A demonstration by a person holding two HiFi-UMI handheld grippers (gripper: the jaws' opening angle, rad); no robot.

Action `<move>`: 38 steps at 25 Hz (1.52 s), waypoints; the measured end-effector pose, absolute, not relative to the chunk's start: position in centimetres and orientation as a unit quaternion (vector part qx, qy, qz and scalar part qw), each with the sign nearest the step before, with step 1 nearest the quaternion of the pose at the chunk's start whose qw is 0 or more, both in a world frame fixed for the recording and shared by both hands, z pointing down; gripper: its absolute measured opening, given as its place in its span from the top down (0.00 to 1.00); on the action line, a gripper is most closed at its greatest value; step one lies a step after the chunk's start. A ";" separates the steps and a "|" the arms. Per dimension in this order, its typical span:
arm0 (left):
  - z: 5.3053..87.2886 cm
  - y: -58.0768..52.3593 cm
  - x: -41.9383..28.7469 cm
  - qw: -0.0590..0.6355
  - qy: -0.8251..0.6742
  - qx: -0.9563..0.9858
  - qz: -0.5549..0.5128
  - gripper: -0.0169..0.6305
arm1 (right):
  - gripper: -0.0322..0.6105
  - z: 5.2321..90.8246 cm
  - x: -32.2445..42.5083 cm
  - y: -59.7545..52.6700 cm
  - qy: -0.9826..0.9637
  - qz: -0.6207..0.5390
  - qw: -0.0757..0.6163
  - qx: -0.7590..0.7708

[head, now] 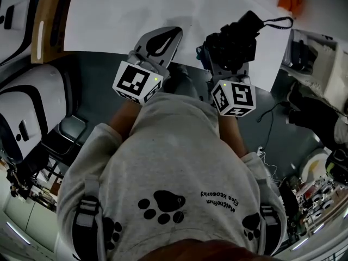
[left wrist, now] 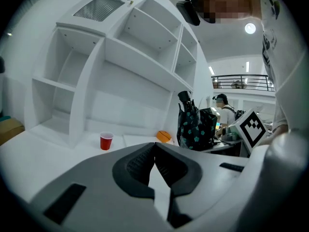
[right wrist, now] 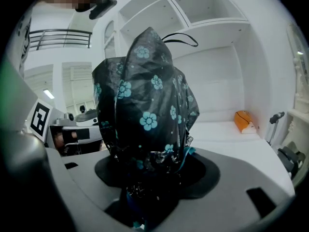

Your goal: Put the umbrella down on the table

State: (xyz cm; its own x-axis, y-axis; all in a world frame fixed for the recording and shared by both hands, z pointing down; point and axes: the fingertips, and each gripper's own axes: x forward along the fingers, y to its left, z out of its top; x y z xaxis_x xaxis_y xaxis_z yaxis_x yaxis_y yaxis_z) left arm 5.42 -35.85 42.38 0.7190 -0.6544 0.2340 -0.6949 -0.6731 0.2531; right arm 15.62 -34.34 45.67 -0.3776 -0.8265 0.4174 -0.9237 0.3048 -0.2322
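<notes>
I am holding the folded umbrella (right wrist: 145, 105) in the right gripper (head: 230, 64). Its fingers are clamping the umbrella's lower end, and the black, flower-printed fabric is filling the whole gap between them. The bundle is standing up out of the fingers with the strap loop (right wrist: 181, 38) at the top.

In the head view the umbrella is showing over the near edge of the white desk (head: 109, 15), close in front of me. I cannot tell from any view whether it is touching the surface, but I am reading it as carried above the desk, not lying on it. The left gripper (head: 159, 41) is hovering just beside it over the same edge, its fingers pressed together with nothing between them.

I am judging the task as not yet done: the umbrella is in hand and at the desk, but not set down. What is left is lowering it, laying it on a bare stretch of the white top, and opening the right fingers to let go.

A red cup (left wrist: 106, 140) and an orange object (left wrist: 163, 136) are sitting well back by the white shelf unit (left wrist: 96, 71), apart from the near edge.
</notes>
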 end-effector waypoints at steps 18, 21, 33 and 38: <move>46.8 -37.4 5.1 0.190 -0.359 0.910 0.081 0.95 | 0.52 52.3 14.7 -36.9 -0.781 0.268 0.164 0.540; 47.0 -37.9 4.8 0.192 -0.359 0.910 0.080 0.95 | 0.52 53.0 14.5 -37.5 -0.778 0.274 0.170 0.540; 48.1 -40.0 4.2 0.208 -0.353 0.908 0.083 0.94 | 0.52 54.9 13.5 -40.0 -0.768 0.297 0.187 0.536; 48.4 -41.0 3.9 0.212 -0.350 0.909 0.083 0.95 | 0.52 55.7 13.3 -40.9 -0.758 0.318 0.195 0.535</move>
